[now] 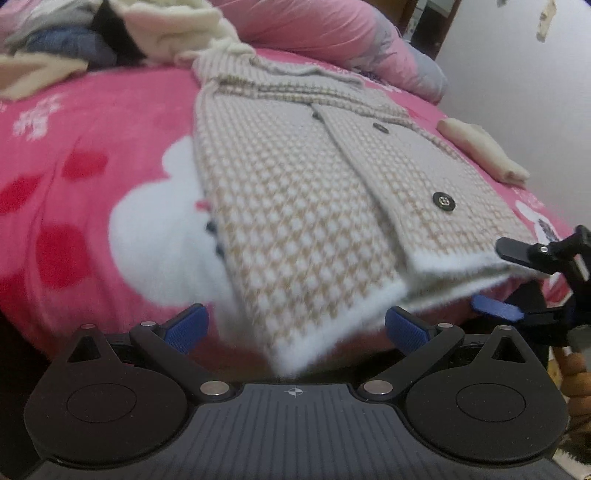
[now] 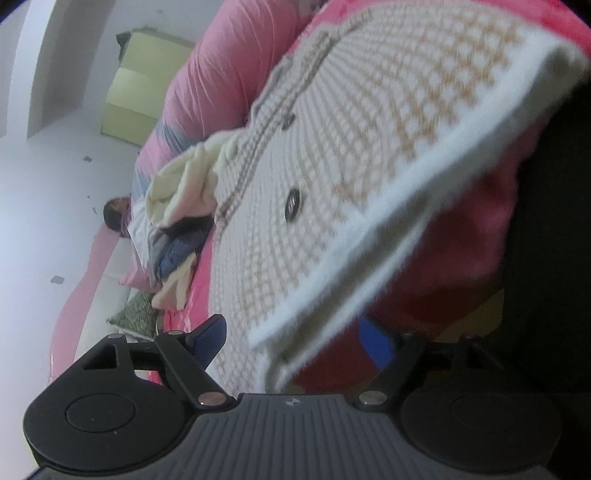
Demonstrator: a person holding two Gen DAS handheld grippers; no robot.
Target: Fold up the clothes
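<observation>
Left gripper [image 1: 295,328] sits wide open at the near edge of the bed, blue pads [image 1: 186,328] well apart. The white hem corner of the knit cardigan [image 1: 295,206] hangs down between them, but neither pad presses on it; nothing held there.

Right gripper [image 2: 291,343] also stands wide, w/ the cardigan's [image 2: 332,166] other hem corner drooping into the gap. Its jaws are only slightly opening. In the left wrist view the right gripper [image 1: 498,280] shows side-on: black upper finger above the white hem, blue lower pad just under it, the edge between the two. Whether the pads actually pinch the fabric, can't tell; too blurred.

Cardigan lies flat on the pink blanket [image 1: 92,155], beige-and-white check, dark buttons [image 1: 443,202] running along the placket. Long axis runs away from the grippers: hem nearest, hanging a bit over the bed edge, collar end farthest, toward the pink duvet [image 1: 314,26]. Sleeves look folded in across the top.

Small folded cream piece [image 1: 484,151] sits just beside the cardigan's right edge. Loose pile of clothes [image 1: 92,33] farther back on the left, cream, grey and blue bits mixed.
</observation>
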